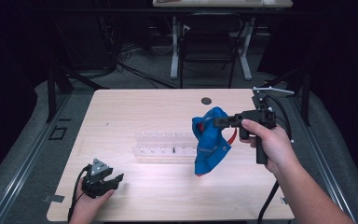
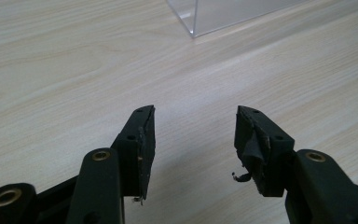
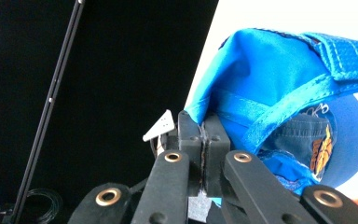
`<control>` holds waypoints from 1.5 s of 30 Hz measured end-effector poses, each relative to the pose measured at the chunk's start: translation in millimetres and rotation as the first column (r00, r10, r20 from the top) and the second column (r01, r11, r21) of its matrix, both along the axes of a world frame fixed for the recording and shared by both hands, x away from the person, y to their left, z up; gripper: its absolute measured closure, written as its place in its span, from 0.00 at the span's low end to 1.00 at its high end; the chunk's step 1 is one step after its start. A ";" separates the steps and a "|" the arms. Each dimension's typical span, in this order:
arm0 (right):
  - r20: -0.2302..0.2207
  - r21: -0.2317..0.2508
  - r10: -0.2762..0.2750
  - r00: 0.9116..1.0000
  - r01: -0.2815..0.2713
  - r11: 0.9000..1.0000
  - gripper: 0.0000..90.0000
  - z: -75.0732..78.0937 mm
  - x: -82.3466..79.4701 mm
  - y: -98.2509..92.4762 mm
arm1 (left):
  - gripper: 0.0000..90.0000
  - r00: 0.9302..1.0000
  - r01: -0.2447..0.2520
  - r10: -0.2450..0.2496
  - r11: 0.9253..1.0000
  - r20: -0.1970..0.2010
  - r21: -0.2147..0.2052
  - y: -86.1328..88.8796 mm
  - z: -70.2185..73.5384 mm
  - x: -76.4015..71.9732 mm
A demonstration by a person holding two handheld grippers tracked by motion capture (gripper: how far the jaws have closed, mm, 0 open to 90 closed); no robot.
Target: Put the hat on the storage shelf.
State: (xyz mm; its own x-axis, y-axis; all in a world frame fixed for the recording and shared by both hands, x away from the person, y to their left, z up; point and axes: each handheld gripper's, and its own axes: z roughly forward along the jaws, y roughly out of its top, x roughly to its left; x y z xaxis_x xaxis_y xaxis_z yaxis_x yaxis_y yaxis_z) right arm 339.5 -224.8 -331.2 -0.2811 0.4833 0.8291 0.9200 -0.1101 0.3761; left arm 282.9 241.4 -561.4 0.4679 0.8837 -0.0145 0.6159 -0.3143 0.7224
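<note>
My right gripper (image 1: 220, 122), jaws pinched tight on the rim of a blue cap (image 1: 209, 142), holds it above the table (image 1: 135, 107) while my left gripper (image 1: 108, 180) rests spread and empty, the setting-down seemingly next.

The left hand (image 1: 87, 204) rests low at the near-left edge of the worktop (image 1: 144, 112), holding the left claw (image 1: 103, 179) with its 2 jaws spread wide apart and nothing between them. The right forearm reaches in from the lower right; the right hand (image 1: 270, 142) holds the right claw (image 1: 219, 122) raised above the worktop, pointing left, its jaws pressed together on blue fabric (image 3: 279, 79).
</note>
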 end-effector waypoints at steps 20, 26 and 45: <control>0.026 0.060 -0.009 1.000 0.008 0.998 1.00 6.4 25.9 37.4 | 0.55 0.988 0.131 -0.123 0.989 0.096 -0.072 -33.4 25.3 -14.7; 0.033 0.070 -0.005 0.999 0.003 0.998 1.00 6.9 32.8 48.0 | 0.57 0.966 0.217 -0.198 0.971 0.163 -0.104 -56.9 44.0 -20.6; 0.029 0.076 -0.002 1.000 0.000 0.997 1.00 4.4 44.1 64.4 | 0.59 0.911 0.359 -0.315 0.923 0.265 -0.137 -130.6 80.5 -14.0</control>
State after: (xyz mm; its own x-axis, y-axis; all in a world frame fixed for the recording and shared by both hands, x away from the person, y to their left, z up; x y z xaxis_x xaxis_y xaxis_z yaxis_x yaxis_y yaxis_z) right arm 383.6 -160.4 -326.8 -0.3054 0.4191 0.8550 0.9085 -0.1406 0.3935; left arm 268.9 110.8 -481.0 0.7463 0.6655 -0.0108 0.3031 -0.3253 0.8957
